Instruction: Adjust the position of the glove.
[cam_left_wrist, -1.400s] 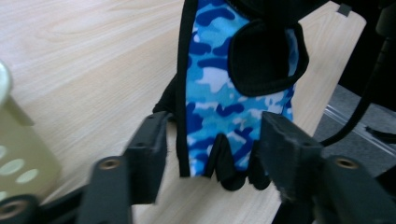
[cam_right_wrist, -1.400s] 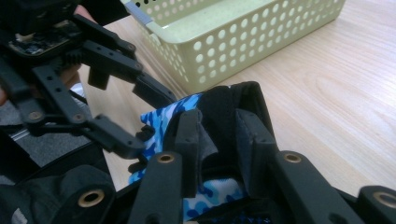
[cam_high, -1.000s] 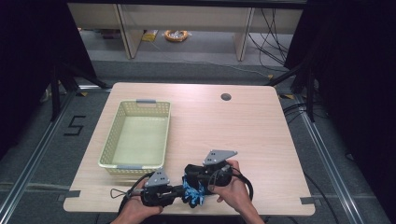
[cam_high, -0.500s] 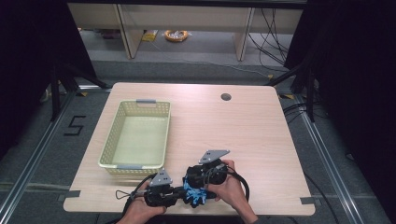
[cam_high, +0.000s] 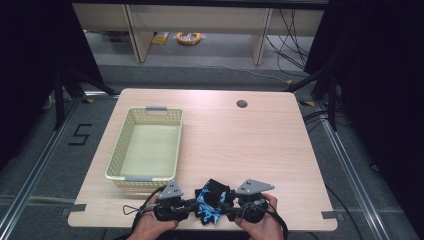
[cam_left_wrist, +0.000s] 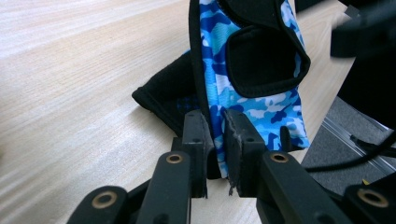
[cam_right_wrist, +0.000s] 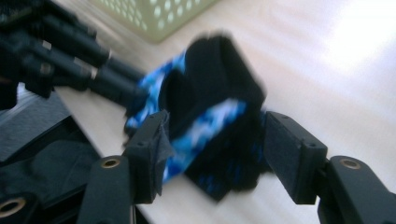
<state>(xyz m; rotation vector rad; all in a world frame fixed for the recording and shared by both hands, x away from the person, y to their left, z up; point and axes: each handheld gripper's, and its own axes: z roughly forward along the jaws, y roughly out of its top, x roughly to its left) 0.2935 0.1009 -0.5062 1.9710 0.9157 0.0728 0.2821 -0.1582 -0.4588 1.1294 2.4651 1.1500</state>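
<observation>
A blue-camouflage and black glove (cam_high: 212, 200) lies at the table's front edge between my two grippers. My left gripper (cam_high: 196, 209) comes in from the left. In the left gripper view that gripper (cam_left_wrist: 217, 135) is shut on a blue edge of the glove (cam_left_wrist: 252, 60), which stands up from the wood. My right gripper (cam_high: 227, 207) faces it from the right. In the right gripper view its jaws (cam_right_wrist: 215, 140) have just been opening and stand wide, with the glove (cam_right_wrist: 210, 93) between them; the right pad is apart from the fabric.
A pale green mesh basket (cam_high: 145, 177) with nothing in it stands on the wooden table (cam_high: 250, 145), left of centre, just beyond the left gripper. A round cable hole (cam_high: 242, 104) sits near the far edge. The grippers work close to the front edge; floor rails run below.
My right gripper has shifted to the right and toward the near edge. The left gripper and the glove have stayed where they were.
</observation>
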